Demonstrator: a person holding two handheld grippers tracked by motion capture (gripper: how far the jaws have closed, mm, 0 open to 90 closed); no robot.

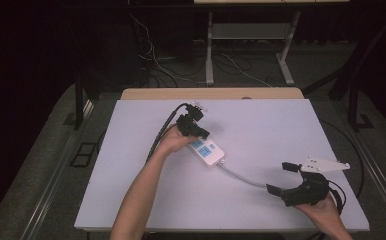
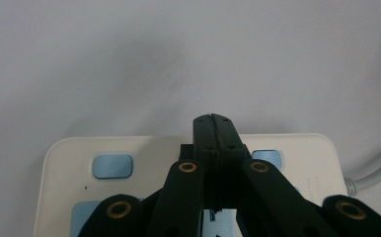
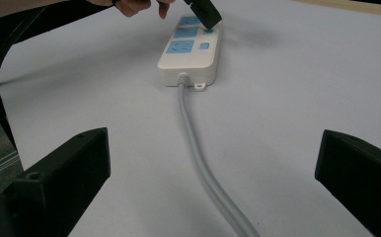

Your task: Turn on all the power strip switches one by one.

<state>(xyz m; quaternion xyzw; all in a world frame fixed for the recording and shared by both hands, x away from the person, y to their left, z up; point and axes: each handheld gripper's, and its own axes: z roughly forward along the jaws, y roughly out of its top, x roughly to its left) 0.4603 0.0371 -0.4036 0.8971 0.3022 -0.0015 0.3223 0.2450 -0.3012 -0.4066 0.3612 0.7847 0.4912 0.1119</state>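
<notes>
Left tongs closed, pressing a power strip switch — right tongs wide open; next, lift off cleanly.

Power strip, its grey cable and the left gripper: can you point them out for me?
power strip (image 3: pixel 191 61), right gripper view, on its white casing near the cable end.
grey cable (image 3: pixel 191 128), right gripper view, on its middle stretch across the table.
left gripper (image 2: pixel 212 133), left gripper view, on its shut black tips over the strip.
</notes>
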